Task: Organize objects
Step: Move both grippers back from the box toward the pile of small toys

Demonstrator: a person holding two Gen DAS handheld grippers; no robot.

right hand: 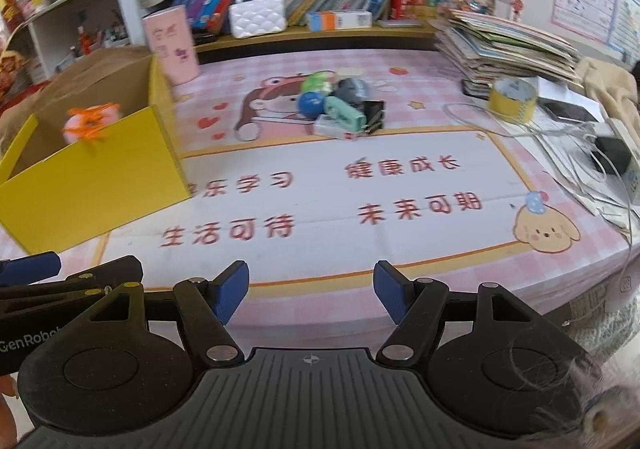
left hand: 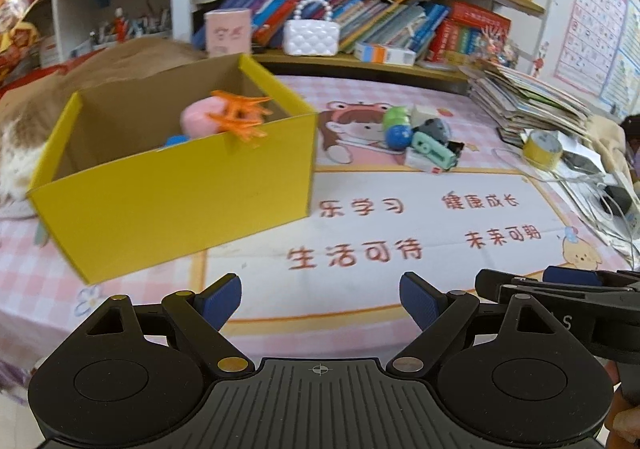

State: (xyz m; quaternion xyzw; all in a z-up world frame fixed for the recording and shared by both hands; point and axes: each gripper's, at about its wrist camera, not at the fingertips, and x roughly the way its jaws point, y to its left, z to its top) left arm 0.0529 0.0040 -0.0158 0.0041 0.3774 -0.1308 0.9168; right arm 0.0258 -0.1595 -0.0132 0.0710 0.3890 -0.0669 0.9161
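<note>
A yellow cardboard box (left hand: 180, 189) stands open on the left of the table; it also shows in the right wrist view (right hand: 92, 185). Inside it lie a pink soft toy (left hand: 198, 117) and an orange plastic piece (left hand: 240, 115) hooked over the front wall. A small pile of objects sits farther back in the middle: a blue ball (left hand: 398, 136), a green toy (left hand: 396, 116), a mint green device (left hand: 434, 149), a grey round thing (left hand: 434, 128) and a black clip (right hand: 374, 114). My left gripper (left hand: 320, 301) is open and empty near the table's front edge. My right gripper (right hand: 312, 293) is open and empty beside it.
A roll of yellow tape (right hand: 513, 97), a stack of books (right hand: 508, 49) and cables (right hand: 580, 153) lie on the right. A pink cup (right hand: 172, 45) stands behind the box. A shelf with books and a white handbag (right hand: 258, 15) runs along the back.
</note>
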